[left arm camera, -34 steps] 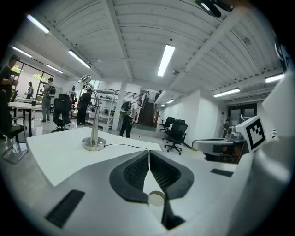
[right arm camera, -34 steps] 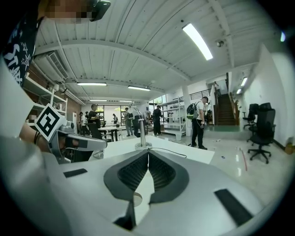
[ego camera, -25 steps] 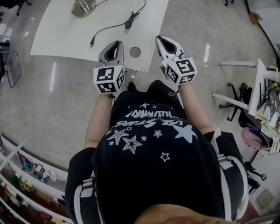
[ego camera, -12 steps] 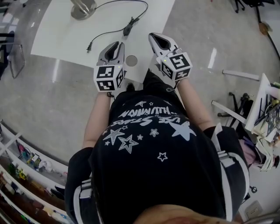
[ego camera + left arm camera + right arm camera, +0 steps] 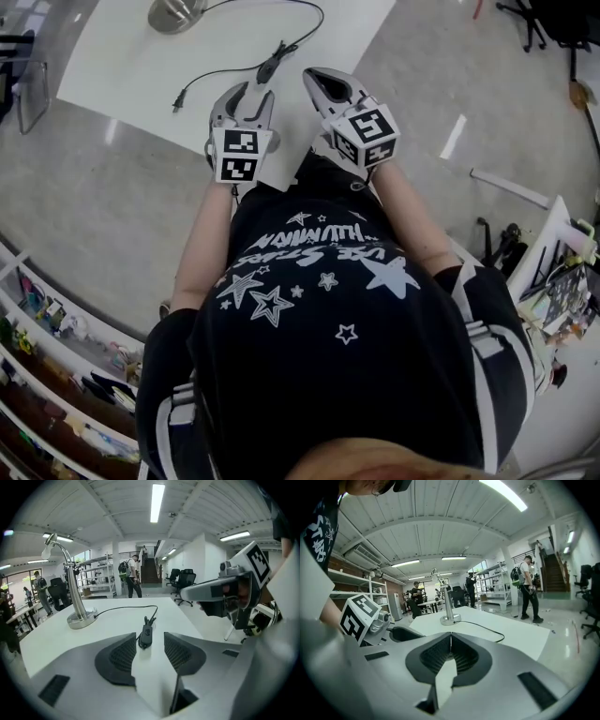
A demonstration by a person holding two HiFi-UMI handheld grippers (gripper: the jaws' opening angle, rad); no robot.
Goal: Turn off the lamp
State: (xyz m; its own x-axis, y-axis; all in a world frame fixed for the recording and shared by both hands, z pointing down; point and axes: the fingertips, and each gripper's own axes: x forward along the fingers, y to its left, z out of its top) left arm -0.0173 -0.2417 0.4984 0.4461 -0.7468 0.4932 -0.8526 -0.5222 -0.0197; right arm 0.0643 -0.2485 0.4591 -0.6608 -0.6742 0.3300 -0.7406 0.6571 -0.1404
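A silver gooseneck lamp [image 5: 77,616] stands at the far left of the white table [image 5: 122,66]; only its round base [image 5: 176,13] shows in the head view. Its black cord runs across the table to an inline switch [image 5: 146,634] [image 5: 268,67] and ends in a loose plug [image 5: 175,105]. My left gripper [image 5: 149,651] [image 5: 246,94] hovers over the near table edge, jaws opening, nothing between them; the switch lies just beyond its fingertips. My right gripper [image 5: 451,644] [image 5: 317,79] is beside it on the right, shut and empty, pointing toward the lamp [image 5: 449,613].
Shelves [image 5: 56,375] with small items run along the floor at lower left. A chair [image 5: 19,75] stands left of the table, a cluttered rack [image 5: 562,281] at right. People [image 5: 132,576] and office chairs [image 5: 185,581] are far behind the table.
Both grippers have moved forward over the table's near edge toward the switch. The left gripper's jaws have gone from shut to open. The right gripper stays shut.
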